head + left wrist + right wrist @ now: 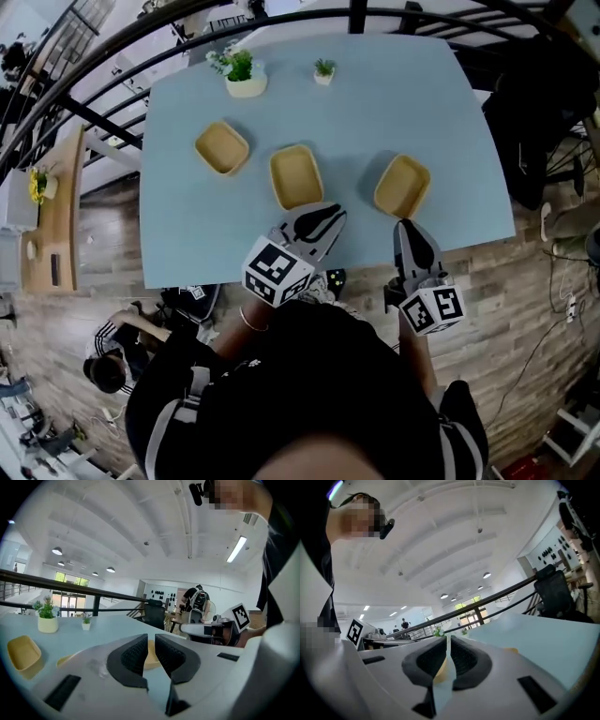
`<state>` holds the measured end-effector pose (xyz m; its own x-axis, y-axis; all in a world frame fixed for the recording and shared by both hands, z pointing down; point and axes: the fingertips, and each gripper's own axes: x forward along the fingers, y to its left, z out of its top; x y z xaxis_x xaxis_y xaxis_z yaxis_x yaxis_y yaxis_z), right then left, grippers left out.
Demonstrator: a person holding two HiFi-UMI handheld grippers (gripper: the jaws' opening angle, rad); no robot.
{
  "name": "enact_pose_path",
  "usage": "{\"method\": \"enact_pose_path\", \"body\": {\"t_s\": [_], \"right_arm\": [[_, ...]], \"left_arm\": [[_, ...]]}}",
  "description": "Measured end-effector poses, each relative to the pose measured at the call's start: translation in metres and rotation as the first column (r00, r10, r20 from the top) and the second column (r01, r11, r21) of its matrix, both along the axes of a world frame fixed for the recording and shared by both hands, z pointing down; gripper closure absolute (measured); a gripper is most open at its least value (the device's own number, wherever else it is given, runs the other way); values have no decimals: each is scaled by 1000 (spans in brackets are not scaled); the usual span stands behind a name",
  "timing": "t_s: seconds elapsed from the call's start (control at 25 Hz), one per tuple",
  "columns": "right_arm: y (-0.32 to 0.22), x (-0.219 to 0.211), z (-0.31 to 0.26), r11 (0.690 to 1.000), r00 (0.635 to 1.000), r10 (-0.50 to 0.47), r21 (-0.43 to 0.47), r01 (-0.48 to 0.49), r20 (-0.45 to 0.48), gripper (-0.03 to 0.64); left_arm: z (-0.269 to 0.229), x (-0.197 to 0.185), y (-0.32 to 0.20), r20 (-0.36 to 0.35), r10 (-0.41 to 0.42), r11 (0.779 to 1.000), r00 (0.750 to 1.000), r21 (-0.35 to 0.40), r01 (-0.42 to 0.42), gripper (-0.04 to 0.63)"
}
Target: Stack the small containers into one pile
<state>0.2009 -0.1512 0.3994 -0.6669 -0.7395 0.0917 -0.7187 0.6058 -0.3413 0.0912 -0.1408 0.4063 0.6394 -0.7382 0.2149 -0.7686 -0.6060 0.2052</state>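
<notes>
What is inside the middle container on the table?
Nothing: the head view shows the bare yellow floor of the middle container. The left gripper covers at most a bit of its near rim.

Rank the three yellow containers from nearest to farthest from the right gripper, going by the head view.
1. Right container, just ahead of the right gripper.
2. Middle container, to its left.
3. Left container, far left.
</notes>
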Motion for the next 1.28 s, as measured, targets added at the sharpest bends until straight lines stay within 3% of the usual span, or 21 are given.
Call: {"method": "enact_pose_path", "body": {"t_s": [0.2,0.32,0.64,0.8,1.04,1.28], "right_arm": [[-16,26,18,990,992,123,-63,-125,-32,575],[-26,38,32,979,984,176,-98,-179,-42,573],[-47,44,62,964,978,199,-164,-208,-68,543],[-56,56,86,934,963,252,-234,-269,-100,518],[-62,62,119,895,951,284,-322,-310,-125,478],[-63,74,143,841,932,355,-409,-354,-76,454]], "left_arm": [[27,28,-22,0,97,992,995,-77,-97,525],[40,37,-42,-15,104,987,994,-119,-105,482],[92,67,-70,-9,167,944,986,-287,-163,430],[113,77,-76,-10,200,921,980,-340,-191,402],[142,76,-90,-6,172,904,985,-397,-160,402],[160,83,-96,-20,171,883,985,-440,-162,402]]}}
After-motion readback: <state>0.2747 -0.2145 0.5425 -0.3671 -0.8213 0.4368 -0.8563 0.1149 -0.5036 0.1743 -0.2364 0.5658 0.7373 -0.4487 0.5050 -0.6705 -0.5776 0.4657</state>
